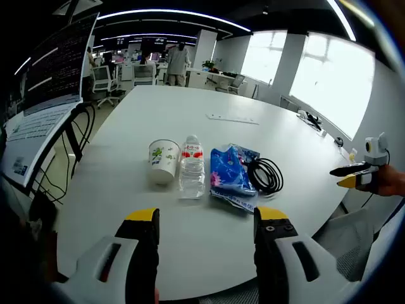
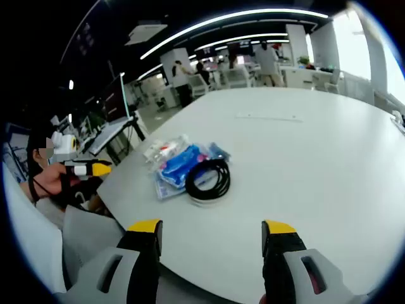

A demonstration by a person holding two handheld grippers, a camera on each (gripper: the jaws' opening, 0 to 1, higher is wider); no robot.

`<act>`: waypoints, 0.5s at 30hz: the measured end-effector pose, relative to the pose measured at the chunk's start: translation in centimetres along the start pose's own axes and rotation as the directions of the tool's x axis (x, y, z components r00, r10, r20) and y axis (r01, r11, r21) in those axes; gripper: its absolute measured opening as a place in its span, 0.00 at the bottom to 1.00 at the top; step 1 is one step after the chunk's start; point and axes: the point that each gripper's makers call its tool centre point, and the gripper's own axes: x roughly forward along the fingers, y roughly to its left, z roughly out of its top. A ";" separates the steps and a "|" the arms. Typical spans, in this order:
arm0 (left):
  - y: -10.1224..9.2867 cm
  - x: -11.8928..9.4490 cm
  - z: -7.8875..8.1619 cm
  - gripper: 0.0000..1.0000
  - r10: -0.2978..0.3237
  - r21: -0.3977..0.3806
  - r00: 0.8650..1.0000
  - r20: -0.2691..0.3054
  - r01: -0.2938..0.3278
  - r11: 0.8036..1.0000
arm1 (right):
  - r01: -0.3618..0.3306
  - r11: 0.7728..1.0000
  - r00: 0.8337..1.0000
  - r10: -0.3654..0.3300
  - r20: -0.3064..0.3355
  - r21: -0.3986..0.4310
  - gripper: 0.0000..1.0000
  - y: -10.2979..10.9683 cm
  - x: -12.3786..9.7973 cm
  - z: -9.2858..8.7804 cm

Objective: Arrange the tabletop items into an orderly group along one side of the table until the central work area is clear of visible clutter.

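Note:
Four items lie in a row near my edge of the white table (image 1: 190, 107). A paper cup (image 1: 163, 162) with green print stands beside a clear water bottle (image 1: 192, 168) lying on its side, then a blue packet (image 1: 230, 178) and a coiled black cable (image 1: 266, 174). My left gripper (image 1: 207, 218) hovers open just short of them, nothing between its jaws. My right gripper (image 2: 212, 228) is open too, over the table edge, facing the cable (image 2: 207, 178), the blue packet (image 2: 177, 166) and the bottle (image 2: 166, 150). The cup is hidden behind them there.
A thin white strip (image 1: 232, 118) lies mid-table, also visible as a strip (image 2: 269, 116) beyond the cable. A screen on a stand (image 1: 54, 73) with dangling cables rises left of the table. Office chairs and people stand far behind. The right gripper (image 1: 354, 175) shows at the right.

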 end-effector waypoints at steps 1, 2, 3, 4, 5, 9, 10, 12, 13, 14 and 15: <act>0.0 -0.1 0.0 0.59 0.001 0.001 1.000 0.002 -0.001 1.000 | -0.002 1.000 1.000 0.002 -0.001 -0.003 0.65 0.1 -0.1 -0.1; 0.1 -0.2 0.0 0.60 0.003 0.001 1.000 0.003 -0.003 1.000 | -0.003 1.000 1.000 0.003 -0.002 -0.006 0.65 0.2 -0.1 -0.1; 0.2 -0.3 -0.1 0.60 0.007 -0.002 1.000 0.004 -0.007 1.000 | -0.003 1.000 1.000 0.003 -0.002 -0.008 0.65 0.2 -0.2 -0.1; 0.3 -0.3 -0.1 0.60 0.009 -0.005 1.000 0.003 -0.009 1.000 | -0.003 1.000 1.000 0.003 -0.001 -0.007 0.65 0.2 -0.2 -0.2; 0.3 -0.4 -0.2 0.60 0.010 -0.009 1.000 0.004 -0.010 1.000 | -0.004 1.000 1.000 0.004 0.001 -0.005 0.65 0.2 -0.3 -0.2; 0.1 -0.5 -0.5 0.61 0.007 -0.006 1.000 -0.001 -0.007 1.000 | 0.003 1.000 1.000 -0.003 -0.001 0.002 0.65 -0.1 -0.5 -0.5; 0.0 -0.5 -0.5 0.61 0.005 -0.007 1.000 -0.001 -0.005 1.000 | 0.004 1.000 1.000 -0.004 0.000 0.003 0.65 -0.1 -0.5 -0.5; -0.1 -0.5 -0.6 0.61 0.004 -0.008 1.000 0.000 -0.004 1.000 | 0.007 1.000 1.000 -0.007 -0.001 0.003 0.65 -0.2 -0.6 -0.5; -0.1 -0.6 -0.6 0.61 0.003 -0.008 1.000 0.001 -0.003 1.000 | 0.009 1.000 1.000 -0.009 0.000 0.004 0.65 -0.2 -0.7 -0.5; -0.2 -0.6 -0.6 0.61 0.003 -0.011 1.000 0.004 -0.003 1.000 | 0.010 1.000 1.000 -0.010 0.001 0.006 0.64 -0.2 -0.7 -0.5; -0.2 -0.6 -0.6 0.60 0.001 -0.013 1.000 0.005 -0.001 1.000 | 0.012 1.000 1.000 -0.012 0.003 0.009 0.64 -0.3 -0.7 -0.5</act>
